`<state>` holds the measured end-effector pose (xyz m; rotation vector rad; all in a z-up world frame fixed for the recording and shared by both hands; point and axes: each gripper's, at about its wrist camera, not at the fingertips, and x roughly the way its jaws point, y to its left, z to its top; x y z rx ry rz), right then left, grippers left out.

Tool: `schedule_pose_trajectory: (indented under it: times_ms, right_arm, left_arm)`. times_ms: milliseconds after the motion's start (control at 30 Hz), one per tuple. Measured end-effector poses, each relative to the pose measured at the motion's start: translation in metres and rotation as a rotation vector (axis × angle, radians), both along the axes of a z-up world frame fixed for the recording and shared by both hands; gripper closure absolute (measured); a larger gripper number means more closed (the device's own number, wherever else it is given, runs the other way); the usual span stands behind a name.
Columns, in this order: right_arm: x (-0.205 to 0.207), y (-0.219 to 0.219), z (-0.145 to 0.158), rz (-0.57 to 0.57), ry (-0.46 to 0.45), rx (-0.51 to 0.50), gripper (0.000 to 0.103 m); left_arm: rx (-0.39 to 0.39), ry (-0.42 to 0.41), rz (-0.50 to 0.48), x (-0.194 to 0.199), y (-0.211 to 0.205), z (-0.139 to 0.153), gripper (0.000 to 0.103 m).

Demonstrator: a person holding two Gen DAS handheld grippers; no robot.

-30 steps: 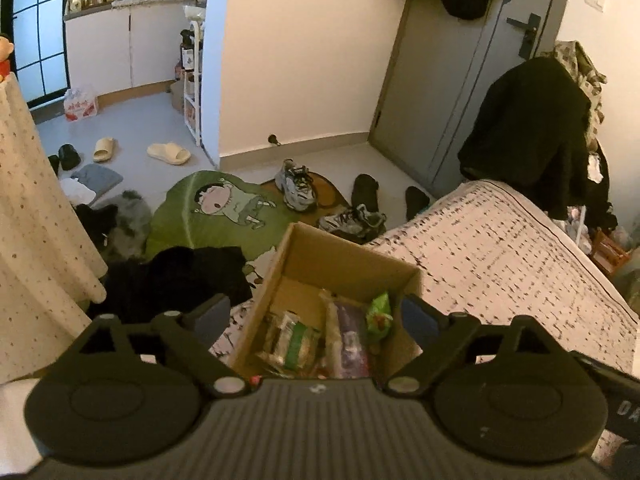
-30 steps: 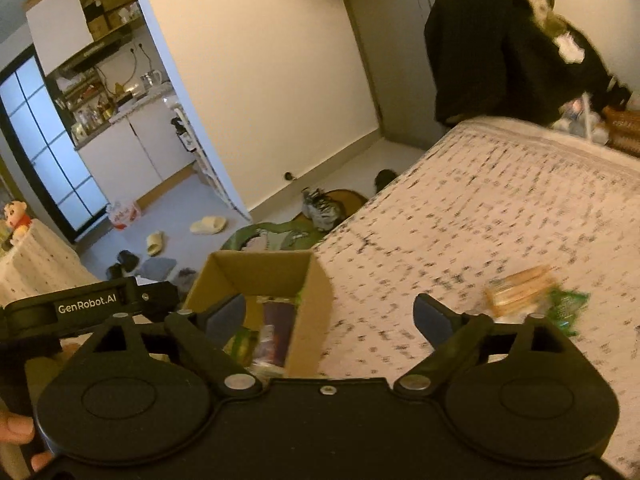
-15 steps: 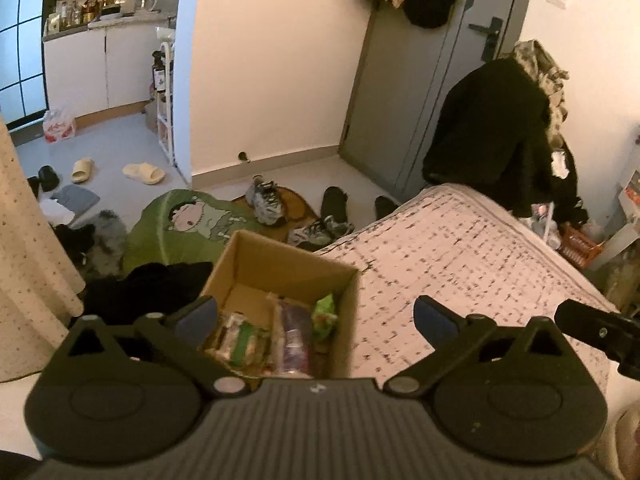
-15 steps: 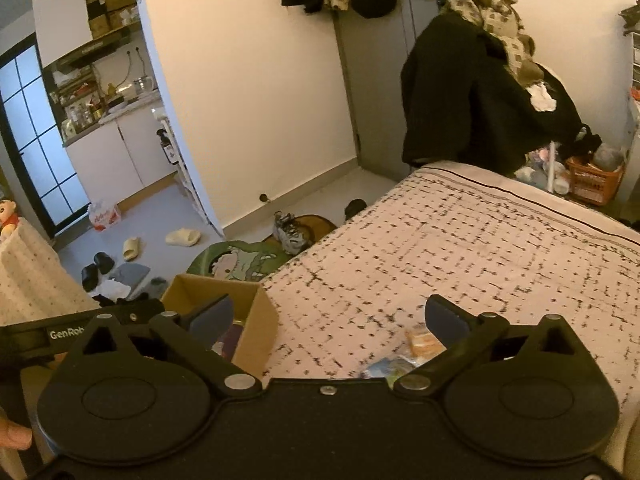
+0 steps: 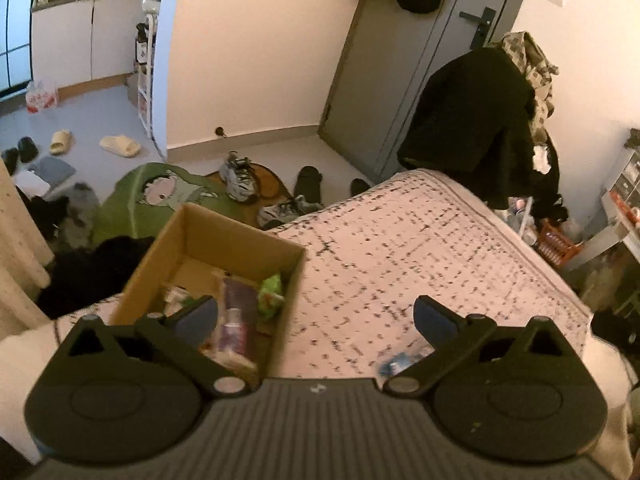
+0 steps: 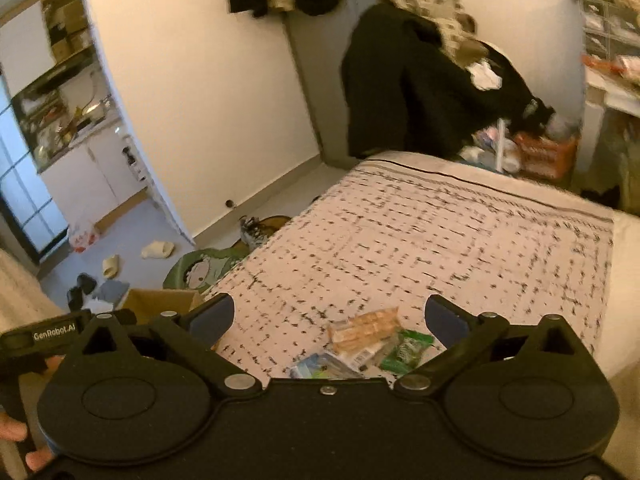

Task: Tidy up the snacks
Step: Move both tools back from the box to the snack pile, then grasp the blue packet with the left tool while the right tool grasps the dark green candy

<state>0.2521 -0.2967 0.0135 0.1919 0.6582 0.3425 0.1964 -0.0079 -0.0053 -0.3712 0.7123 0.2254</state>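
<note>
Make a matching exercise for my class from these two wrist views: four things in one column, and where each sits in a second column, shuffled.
Things:
1. cardboard box
2. loose snack packets
3. pale slippers
4. black coat

Places:
A. on the floor near the kitchen area
B. draped over something past the far end of the bed
C. at the bed's left edge, snacks inside
D. lying on the bedspread in front of the right gripper

Pairs: 1-C, 2-D, 3-A, 4-B

Colours on bed & floor
Brown box (image 5: 240,236); cream bedspread (image 6: 460,240) w/ black dashes; green cartoon mat (image 5: 160,196); orange & green snack packs (image 6: 368,330).
</note>
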Motion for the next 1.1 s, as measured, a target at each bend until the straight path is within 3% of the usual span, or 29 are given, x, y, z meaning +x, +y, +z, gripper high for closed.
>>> schedule_pose_trajectory:
  times_ms: [233,433,700,800,867,1100]
  right_arm:
    - [0.022,-0.025,-0.026,-0.083,0.082,0.040,0.000]
    - [0.033,-0.038,-0.059,-0.151,0.174,0.063,0.003]
    - [0.051,-0.039,-0.084,-0.168,0.253,0.036,0.023]
    - [0.059,-0.039,-0.095,-0.166,0.279,0.022,0.030]
    - [0.067,-0.038,-0.103,-0.160,0.300,0.021,0.032]
    - [0.088,-0.031,-0.127,-0.141,0.363,-0.004,0.035]
  left_arm:
    - [-0.084,0.034,-0.005,0.022,-0.016,-0.022,0.000]
    - [-0.083,0.051,-0.067,0.038,-0.041,-0.042,0.000]
    - [-0.141,0.121,-0.085,0.062,-0.063,-0.087,0.007]
    - [-0.161,0.154,-0.065,0.071,-0.069,-0.105,0.016]
    - [-0.183,0.172,-0.062,0.078,-0.072,-0.116,0.030]
    - [-0.225,0.224,-0.070,0.100,-0.084,-0.152,0.051]
